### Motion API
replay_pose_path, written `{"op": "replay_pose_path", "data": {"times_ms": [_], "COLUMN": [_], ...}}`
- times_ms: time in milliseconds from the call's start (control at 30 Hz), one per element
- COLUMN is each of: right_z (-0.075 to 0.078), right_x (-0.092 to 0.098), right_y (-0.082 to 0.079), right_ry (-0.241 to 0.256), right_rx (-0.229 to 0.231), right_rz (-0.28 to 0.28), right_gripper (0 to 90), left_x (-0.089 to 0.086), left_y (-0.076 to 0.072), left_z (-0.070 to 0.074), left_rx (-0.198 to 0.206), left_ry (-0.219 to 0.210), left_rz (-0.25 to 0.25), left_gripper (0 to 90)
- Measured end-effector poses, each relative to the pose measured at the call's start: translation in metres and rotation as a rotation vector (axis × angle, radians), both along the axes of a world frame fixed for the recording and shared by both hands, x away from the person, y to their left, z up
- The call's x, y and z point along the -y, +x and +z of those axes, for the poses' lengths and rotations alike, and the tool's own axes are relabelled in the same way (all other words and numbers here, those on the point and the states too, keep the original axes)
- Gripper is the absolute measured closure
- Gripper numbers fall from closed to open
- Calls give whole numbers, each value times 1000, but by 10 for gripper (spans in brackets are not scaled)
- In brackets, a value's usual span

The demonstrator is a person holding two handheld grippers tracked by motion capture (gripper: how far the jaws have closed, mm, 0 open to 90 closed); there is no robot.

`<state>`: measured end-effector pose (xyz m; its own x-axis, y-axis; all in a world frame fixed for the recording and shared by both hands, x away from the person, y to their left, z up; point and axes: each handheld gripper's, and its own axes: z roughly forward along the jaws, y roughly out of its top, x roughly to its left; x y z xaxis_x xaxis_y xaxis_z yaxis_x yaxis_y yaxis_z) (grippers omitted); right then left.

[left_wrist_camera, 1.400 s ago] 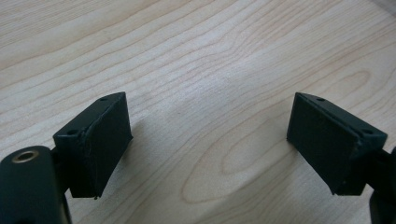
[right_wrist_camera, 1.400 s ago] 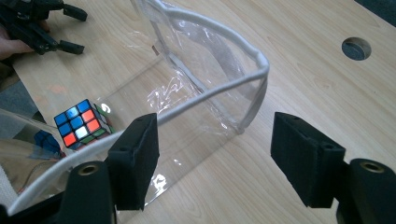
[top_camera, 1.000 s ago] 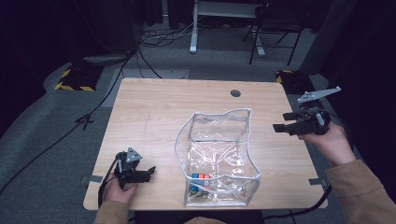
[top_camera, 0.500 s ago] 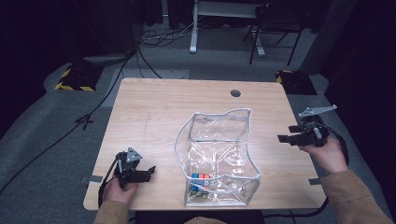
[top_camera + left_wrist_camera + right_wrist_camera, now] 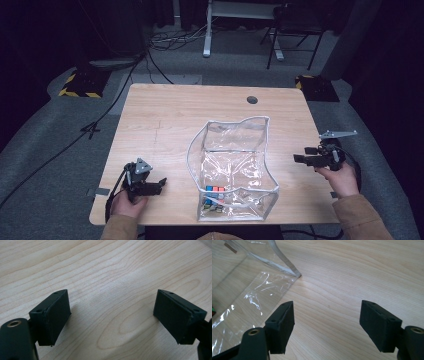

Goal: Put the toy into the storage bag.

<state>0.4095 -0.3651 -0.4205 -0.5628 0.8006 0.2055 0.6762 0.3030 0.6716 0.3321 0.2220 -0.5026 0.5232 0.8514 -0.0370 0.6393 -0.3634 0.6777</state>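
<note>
A clear plastic bag (image 5: 232,165) with a white zip rim stands open in the middle of the wooden table (image 5: 170,115). A colourful puzzle cube (image 5: 215,192) and small coloured bits lie in its front part. My left gripper (image 5: 161,184) rests low at the table's front left, open, with bare wood between its pads (image 5: 53,315). My right gripper (image 5: 299,159) hovers at the table's right edge, open and pointing toward the bag. In the right gripper view the bag's clear wall (image 5: 259,295) lies to the left of my empty gripper (image 5: 327,325).
A round cable hole (image 5: 252,100) sits near the table's far edge. Beyond the table are a grey floor, cables, a yellow-and-black striped block (image 5: 77,82) and desk legs (image 5: 207,30).
My right gripper has dropped lower and come nearer the front right edge of the table. The left gripper and the bag have stayed put.
</note>
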Motion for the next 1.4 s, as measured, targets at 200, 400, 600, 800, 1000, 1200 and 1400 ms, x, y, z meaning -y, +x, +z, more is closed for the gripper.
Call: {"op": "replay_pose_path", "data": {"times_ms": [200,400,600,800,1000,1200,1400], "right_z": [-18,-36,-52,-63,-71,-82,-84], "right_x": [-3,-5,-6,-6,-6,-7,-16], "right_y": [-6,-8,-15,-22,-25,-21,-23], "right_ry": [-11,-23,17,-3,-3,10,-147], "right_rx": [9,11,59,130,136,100,156], "right_rz": [6,-3,-5,0,-5,-22,-20], "right_gripper": [186,151,143,131,120,0,0], "left_x": [0,0,0,0,0,0,0], "left_y": [0,0,0,0,0,0,0], "left_z": [0,0,0,0,0,0,0], "left_rx": [1,0,1,0,0,0,1], "left_ry": [0,0,0,0,0,0,0], "left_rz": [-1,0,0,0,0,0,0], "left_gripper": [142,142,142,142,142,142,142]}}
